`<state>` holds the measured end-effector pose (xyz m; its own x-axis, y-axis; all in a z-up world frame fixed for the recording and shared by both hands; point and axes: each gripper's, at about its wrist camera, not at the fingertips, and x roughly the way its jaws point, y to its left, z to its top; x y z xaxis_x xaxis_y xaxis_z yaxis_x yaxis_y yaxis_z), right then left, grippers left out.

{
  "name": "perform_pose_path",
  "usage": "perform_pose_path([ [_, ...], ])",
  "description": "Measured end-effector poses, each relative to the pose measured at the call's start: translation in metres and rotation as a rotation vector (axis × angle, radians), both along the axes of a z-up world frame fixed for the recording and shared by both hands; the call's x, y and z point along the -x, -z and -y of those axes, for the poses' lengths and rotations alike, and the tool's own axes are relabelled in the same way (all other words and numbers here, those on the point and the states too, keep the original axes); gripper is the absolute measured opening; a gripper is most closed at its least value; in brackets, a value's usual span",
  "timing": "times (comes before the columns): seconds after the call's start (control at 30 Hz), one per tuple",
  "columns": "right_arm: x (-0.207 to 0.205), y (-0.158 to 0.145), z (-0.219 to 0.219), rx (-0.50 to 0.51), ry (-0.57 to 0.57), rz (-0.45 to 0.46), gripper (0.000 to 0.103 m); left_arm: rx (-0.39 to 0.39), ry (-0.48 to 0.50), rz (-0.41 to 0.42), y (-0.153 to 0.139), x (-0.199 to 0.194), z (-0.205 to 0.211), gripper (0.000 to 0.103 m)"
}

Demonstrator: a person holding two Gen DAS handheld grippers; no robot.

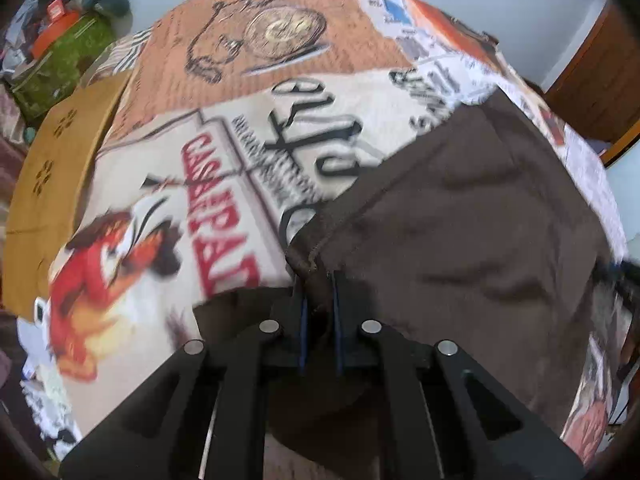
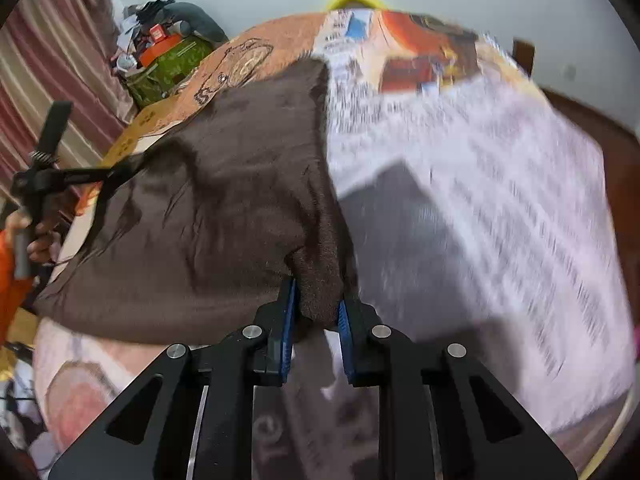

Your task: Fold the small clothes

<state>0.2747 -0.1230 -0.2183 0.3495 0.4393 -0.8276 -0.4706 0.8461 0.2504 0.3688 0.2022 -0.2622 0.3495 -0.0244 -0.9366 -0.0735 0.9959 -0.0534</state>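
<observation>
A brown garment (image 1: 460, 220) is lying spread over a printed cloth (image 1: 192, 184) (newspaper and poster motifs) that is covering the worktop. The left tool (image 1: 319, 304) is pinching a near seamed corner of the garment between closed fingers; the right tool (image 2: 318, 312) is gripping another near edge fold. A green bag (image 2: 172, 68) is sitting far left, beside a striped curtain (image 2: 44, 80).
</observation>
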Motion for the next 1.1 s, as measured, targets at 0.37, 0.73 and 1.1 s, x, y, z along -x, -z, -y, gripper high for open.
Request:
perform_pose_path([
  [0.37, -0.02, -0.029, -0.004, 0.056, 0.078, 0.098, 0.044, 0.066, -0.002, -0.073, 0.001, 0.09, 0.042, 0.006],
  [0.73, 0.03, -0.034, 0.001, 0.001, 0.031, 0.036, 0.06, -0.005, -0.084, -0.003, -0.023, 0.115, 0.033, 0.022],
  [1.1, 0.006, -0.012, 0.002, -0.073, 0.11, -0.054, 0.06, 0.021, -0.086, 0.065, -0.027, 0.082, -0.007, 0.062],
])
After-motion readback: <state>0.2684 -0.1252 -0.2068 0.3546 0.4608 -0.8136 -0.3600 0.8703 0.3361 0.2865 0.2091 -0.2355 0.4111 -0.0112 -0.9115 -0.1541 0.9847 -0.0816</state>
